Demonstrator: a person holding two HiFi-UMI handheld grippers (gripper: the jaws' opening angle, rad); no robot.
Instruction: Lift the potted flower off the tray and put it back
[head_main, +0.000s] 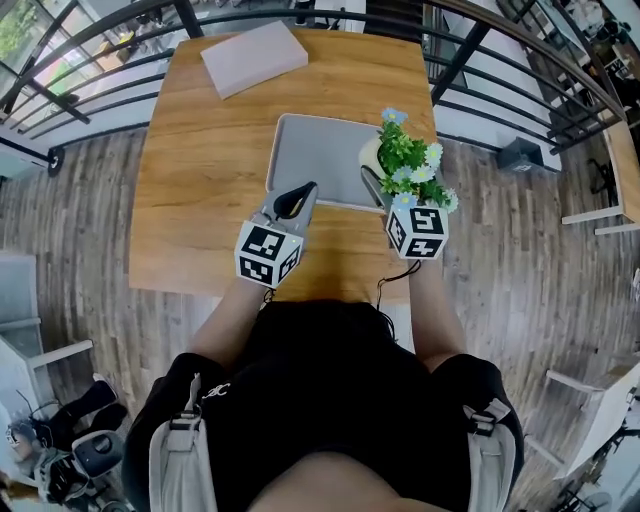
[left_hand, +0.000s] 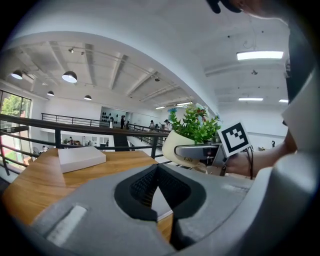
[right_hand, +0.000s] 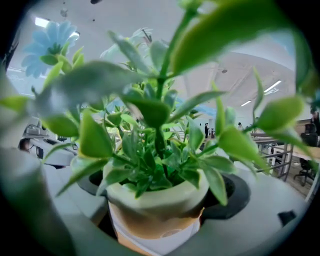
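Observation:
The potted flower, a cream pot with green leaves and pale blue blooms, sits between the jaws of my right gripper, which is shut on the pot. It hangs tilted over the right edge of the grey tray. In the left gripper view the potted flower shows raised above the tabletop. My left gripper is shut on nothing, pads together, at the tray's front left corner. The right gripper view is filled by leaves.
The tray lies on a wooden table. A flat white box rests at the table's far side, also the white box in the left gripper view. A black railing runs behind the table; wood floor surrounds it.

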